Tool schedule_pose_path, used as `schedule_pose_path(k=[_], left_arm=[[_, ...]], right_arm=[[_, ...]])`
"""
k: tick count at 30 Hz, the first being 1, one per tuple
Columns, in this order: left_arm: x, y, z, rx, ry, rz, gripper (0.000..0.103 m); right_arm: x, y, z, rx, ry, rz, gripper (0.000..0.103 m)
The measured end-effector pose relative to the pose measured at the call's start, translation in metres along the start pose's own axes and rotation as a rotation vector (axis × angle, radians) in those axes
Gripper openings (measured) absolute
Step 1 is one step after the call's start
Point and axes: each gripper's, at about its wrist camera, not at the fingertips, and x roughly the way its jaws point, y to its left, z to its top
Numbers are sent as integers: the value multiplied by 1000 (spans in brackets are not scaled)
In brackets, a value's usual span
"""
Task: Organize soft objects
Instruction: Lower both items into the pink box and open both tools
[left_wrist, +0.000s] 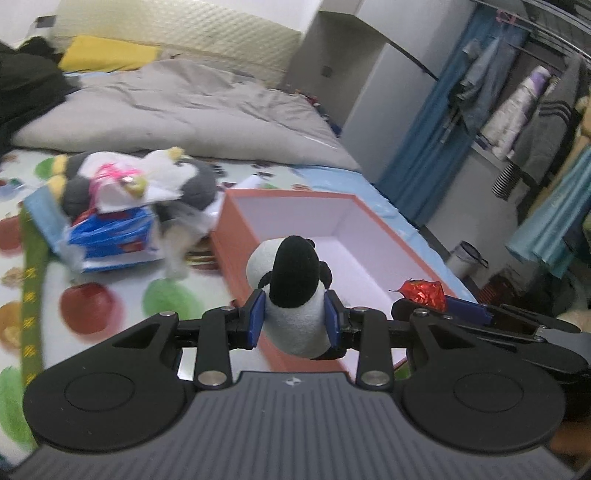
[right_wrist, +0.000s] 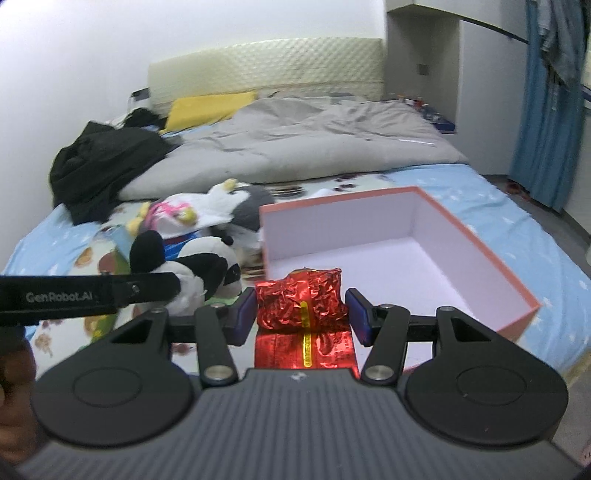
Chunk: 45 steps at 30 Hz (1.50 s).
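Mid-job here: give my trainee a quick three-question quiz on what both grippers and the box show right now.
1. True or false: the left gripper is shut on a black-and-white plush toy.
2. What does the right gripper hold: A) yellow pillow, B) red foil packet, C) black jacket?
3. Fill in: the orange box with the white interior is ____ inside.

Key: 1 true; 2 B; 3 empty.

The left black two-finger gripper with blue pads (left_wrist: 295, 319) has a grey ribbed body with a small white logo. At 9 and 3 o'clock of this body sit two round black discs. Flat black link arms carry silver round rivets. The right black two-finger gripper with blue pads (right_wrist: 301, 314) looks the same. The left one's black side bar reads "GenRobot.AI" in grey letters.
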Motion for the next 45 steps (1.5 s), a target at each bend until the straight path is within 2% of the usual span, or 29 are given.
schedule_pose_path(k=[6,13,15,18,21,27,32,38,42,45], left_arm=[[35,-12,26,37,32,-57,39],[79,-15,67,75,67,-55,39],[96,-16,78,84,102,-49,38],[118,-19,92,111,139,-57,38],[138,-21,104,119,173,-53,38],[171,-23,125,95,239,-48,38],[184,-30,129,107,265,-42,38],[189,-36,132,107,262,-45,37],[192,-37,139,89,260,-44,39],[192,-37,140,97,262,-45,39]], right_arm=[[20,-24,13,37,16,-18,56],[48,-51,36,55,64,-48,56],[58,-57,42,51,81,-58,56],[78,-67,50,40,122,-95,56],[98,-80,56,73,182,-82,56],[129,-99,54,96,281,-113,56],[144,-116,47,151,334,-100,56],[144,-121,43,165,337,-88,57],[144,-124,45,170,345,-82,67],[141,-125,47,171,333,-80,68]])
